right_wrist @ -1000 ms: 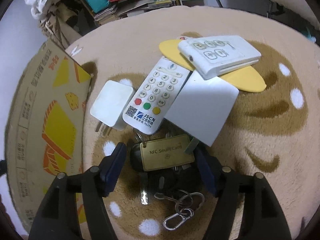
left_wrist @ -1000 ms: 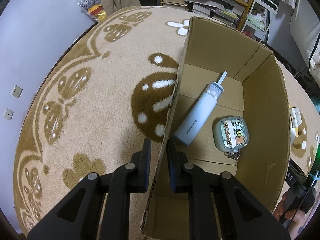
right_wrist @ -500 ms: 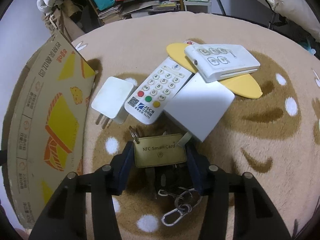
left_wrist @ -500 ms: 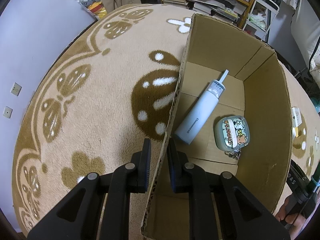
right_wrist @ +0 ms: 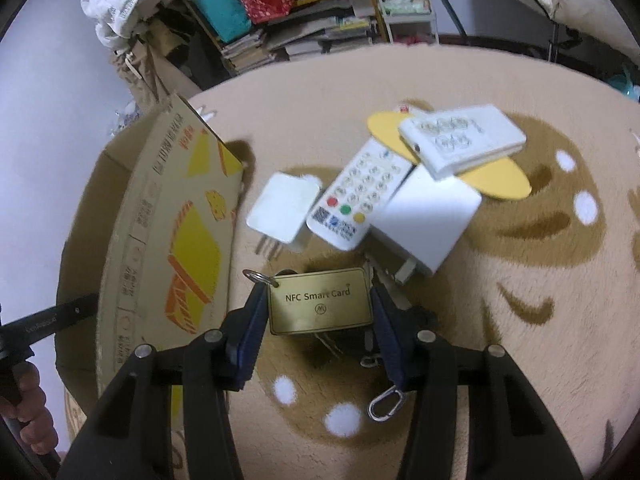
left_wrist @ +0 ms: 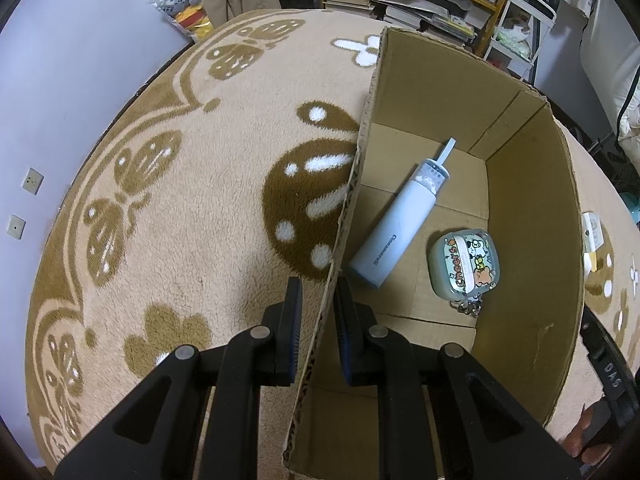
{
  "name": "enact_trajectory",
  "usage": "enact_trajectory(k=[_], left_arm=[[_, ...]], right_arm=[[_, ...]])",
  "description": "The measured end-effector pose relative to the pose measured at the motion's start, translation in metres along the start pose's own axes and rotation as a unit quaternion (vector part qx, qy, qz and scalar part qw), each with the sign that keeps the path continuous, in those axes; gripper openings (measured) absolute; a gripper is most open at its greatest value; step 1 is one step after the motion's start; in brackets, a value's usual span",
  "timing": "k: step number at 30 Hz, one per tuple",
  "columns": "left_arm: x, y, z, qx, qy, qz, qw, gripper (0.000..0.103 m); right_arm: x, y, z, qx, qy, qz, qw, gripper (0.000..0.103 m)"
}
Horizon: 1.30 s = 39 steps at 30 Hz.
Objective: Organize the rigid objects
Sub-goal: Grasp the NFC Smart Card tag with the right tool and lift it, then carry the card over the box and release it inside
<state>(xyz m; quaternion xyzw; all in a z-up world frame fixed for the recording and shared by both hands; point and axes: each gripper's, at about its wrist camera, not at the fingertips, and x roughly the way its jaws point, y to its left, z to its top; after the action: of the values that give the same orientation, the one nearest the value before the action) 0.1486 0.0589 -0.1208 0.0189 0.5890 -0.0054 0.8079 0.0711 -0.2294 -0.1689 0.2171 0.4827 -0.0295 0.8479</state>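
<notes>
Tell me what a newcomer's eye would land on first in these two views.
The brass NFC Smart Card tag on its key bunch, pinched in the right gripper, whose jaws have just been closing, above the brown-patterned rug. Next, the left gripper clamped on the near wall of the cardboard box, where a pale blue bottle and a cartoon-printed case lie.

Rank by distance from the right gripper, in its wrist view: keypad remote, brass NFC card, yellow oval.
1. brass NFC card: between the right gripper's fingers.
2. keypad remote: just beyond, on the rug.
3. yellow oval: farthest, upper right, under the white device.
</notes>
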Motion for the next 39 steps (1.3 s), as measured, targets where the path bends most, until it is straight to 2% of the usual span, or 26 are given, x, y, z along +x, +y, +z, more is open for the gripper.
enact_trajectory(k=[8,12,22,28,39], left_arm=[[0.000,0.000,0.000,0.001,-0.001,0.000,1.0000,0.014],[0.000,-0.001,-0.001,0.004,-0.002,0.003,1.0000,0.014],[0.000,-0.005,-0.001,0.009,0.000,0.006,0.9999,0.014],[0.001,-0.004,-0.001,0.009,0.002,0.005,0.9999,0.013],[0.002,-0.003,0.000,0.012,-0.001,-0.001,0.9999,0.011]], right_arm=[[-0.027,0.026,0.021,-0.008,-0.039,0.029,0.999,0.055],[-0.044,0.043,0.035,-0.014,-0.054,0.058,0.997,0.055],[-0.075,0.095,0.059,-0.067,-0.093,0.075,0.991,0.055],[-0.070,0.128,0.070,-0.097,-0.089,0.079,0.988,0.055],[-0.026,0.155,0.063,-0.131,-0.037,0.068,0.988,0.055]])
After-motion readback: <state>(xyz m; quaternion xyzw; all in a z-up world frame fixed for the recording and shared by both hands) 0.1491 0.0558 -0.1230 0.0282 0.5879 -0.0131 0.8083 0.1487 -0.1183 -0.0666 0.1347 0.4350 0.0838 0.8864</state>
